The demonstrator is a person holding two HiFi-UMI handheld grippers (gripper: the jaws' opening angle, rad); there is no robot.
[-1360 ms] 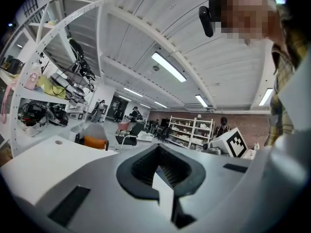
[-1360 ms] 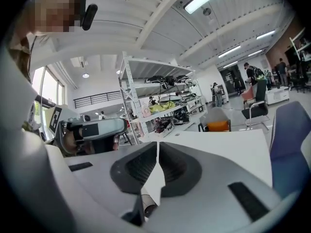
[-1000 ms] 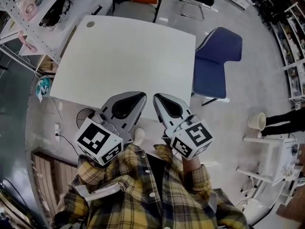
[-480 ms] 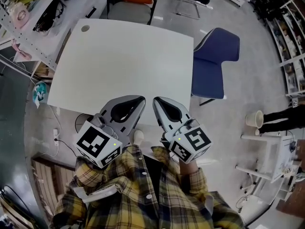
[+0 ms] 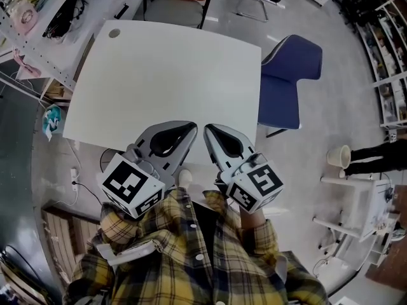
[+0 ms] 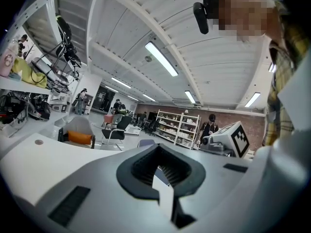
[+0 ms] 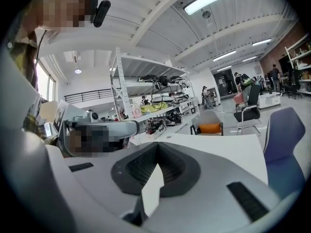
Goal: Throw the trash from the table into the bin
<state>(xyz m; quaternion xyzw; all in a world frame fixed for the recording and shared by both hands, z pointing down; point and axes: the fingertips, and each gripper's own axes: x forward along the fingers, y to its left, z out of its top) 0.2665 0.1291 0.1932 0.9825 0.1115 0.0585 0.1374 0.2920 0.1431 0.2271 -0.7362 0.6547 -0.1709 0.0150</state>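
- Left hand-held gripper [image 5: 188, 131] hovers at the near edge of the bench [image 5: 165, 75] with its jaws pressed together and nothing between them. If I go for a piece of trash like this, the closed tips would shove it away instead of taking it, so the jaws need to part first.
- On the floor just left of that gripper I see a dark round shape [image 5: 113, 157], half hidden under the bench edge. I cannot tell whether it is the bin. Dropping anything there on a guess could leave the trash on the floor.
- The bench top looks bare. I see no trash on it, only a small round mark [image 5: 114, 33] in the far left corner. The risk is mistaking that mark for litter and scraping at a fixed part of the bench.
- My right hand-held gripper [image 5: 208, 129] is just beside the left one, also fully closed and empty. With the tips this near each other, a careless swing could knock the two together.
- A blue chair [image 5: 289, 81] stands against the bench's right side. Stepping round that way to look for trash, I could catch it with my right arm.
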